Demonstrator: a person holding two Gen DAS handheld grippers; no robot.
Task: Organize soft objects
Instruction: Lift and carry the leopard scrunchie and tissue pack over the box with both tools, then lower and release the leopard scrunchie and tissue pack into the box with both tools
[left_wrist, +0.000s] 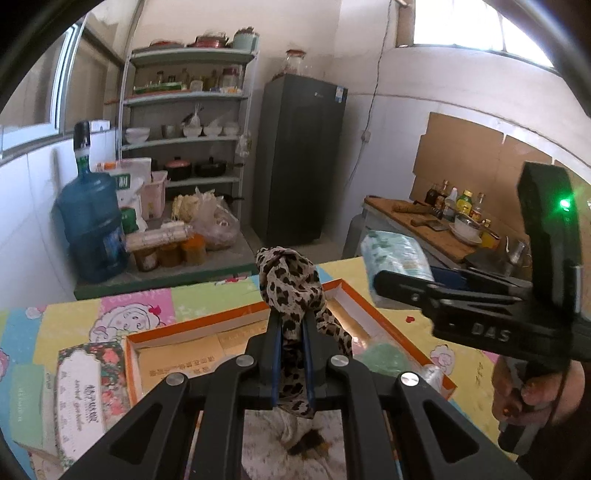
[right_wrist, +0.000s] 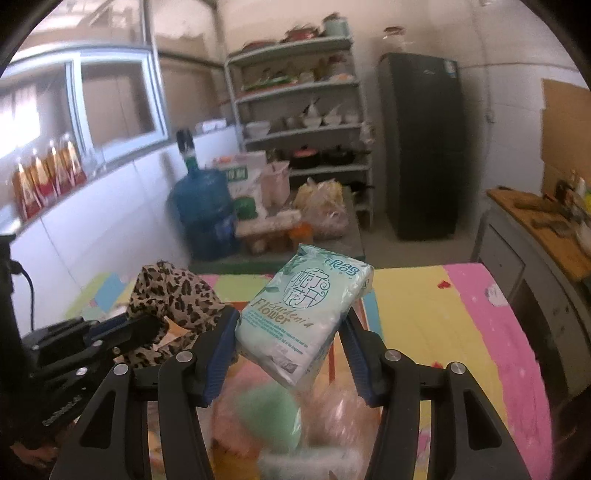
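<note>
The left tool (left_wrist: 291, 321) is clenched on a leopard scarf (left_wrist: 291, 284), bunched above its tips with a tail hanging down between the fingers and over the orange box (left_wrist: 373, 306) on the tabletop (left_wrist: 424, 325). The right tool (right_wrist: 290, 332) grips a tissue pack (right_wrist: 306, 314) across its width, tilted, most of the pack jutting past the blue pads (right_wrist: 221, 343); it is held in the air over the box. Both loads are soft, and that is the risk. The pack's slick wrapper could slide out under the squeeze, since only its lower part sits between the pads, and it would likely drop onto the green item (right_wrist: 269, 410) and wrapped things below. The scarf's loose tail could snag on the box rim or drag over what lies inside as it is lowered, or the fabric could stay caught on the pads when the left tool lets go. The two tools are near each other, so crossing paths over the box could make them bump or trap the scarf.
</note>
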